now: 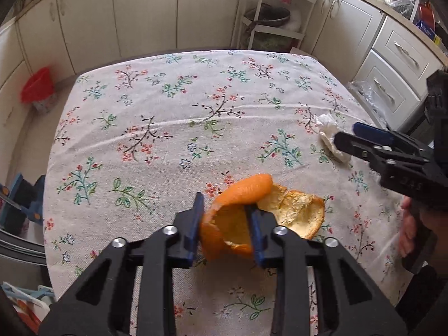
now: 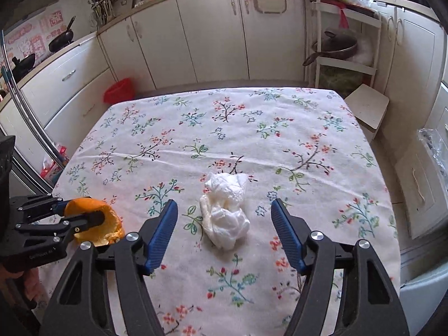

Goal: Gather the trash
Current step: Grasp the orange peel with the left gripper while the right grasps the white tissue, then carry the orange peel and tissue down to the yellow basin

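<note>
An orange peel (image 1: 291,210) lies on the floral tablecloth (image 1: 173,106) near the front edge. My left gripper (image 1: 224,210) is shut on the curled left part of the peel; it also shows in the right wrist view (image 2: 81,212) with the peel (image 2: 112,224). A crumpled white tissue (image 2: 226,212) lies on the cloth just ahead of my right gripper (image 2: 224,210), which is open with a finger on each side of it. In the left wrist view the right gripper (image 1: 344,137) hovers by the tissue (image 1: 327,134).
A red-lined trash bin (image 2: 119,91) stands on the floor beyond the table's far left corner, also seen in the left wrist view (image 1: 37,86). White cabinets (image 2: 212,36) ring the room. A shelf rack with a pan (image 2: 338,47) stands at the far right.
</note>
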{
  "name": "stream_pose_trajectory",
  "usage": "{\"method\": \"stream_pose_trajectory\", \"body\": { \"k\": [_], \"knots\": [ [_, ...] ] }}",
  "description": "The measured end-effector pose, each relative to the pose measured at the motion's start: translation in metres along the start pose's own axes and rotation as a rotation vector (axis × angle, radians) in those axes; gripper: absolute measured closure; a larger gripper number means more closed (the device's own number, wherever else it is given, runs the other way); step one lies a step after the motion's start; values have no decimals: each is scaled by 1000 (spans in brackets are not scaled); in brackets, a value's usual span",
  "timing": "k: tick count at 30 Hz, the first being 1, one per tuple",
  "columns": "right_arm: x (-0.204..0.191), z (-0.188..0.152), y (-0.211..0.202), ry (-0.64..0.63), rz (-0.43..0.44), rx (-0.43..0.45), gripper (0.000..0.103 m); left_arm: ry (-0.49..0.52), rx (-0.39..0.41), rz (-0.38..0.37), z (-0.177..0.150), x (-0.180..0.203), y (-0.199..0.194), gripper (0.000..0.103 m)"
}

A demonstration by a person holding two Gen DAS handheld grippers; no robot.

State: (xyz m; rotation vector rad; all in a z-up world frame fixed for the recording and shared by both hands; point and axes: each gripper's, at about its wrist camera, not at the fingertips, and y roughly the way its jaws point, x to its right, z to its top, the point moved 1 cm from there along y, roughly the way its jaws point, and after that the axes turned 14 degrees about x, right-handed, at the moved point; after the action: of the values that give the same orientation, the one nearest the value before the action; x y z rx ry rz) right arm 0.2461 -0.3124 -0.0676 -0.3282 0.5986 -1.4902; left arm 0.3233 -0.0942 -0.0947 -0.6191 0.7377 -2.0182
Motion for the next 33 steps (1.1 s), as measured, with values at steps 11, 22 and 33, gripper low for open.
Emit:
{"method": "stream_pose_trajectory", "body": {
  "k": [11,22,33],
  "knots": [
    [2,-2,17,2,-8,-56,80,55,-10,-24,5,12,-9,91],
    [-14,-1,-19,83,114,-25,80,65,85,30,-1,21,-62,93],
    [-28,-14,-90,155,225,39,80,77,201,88,-20,41,-134,93]
  ]
}}
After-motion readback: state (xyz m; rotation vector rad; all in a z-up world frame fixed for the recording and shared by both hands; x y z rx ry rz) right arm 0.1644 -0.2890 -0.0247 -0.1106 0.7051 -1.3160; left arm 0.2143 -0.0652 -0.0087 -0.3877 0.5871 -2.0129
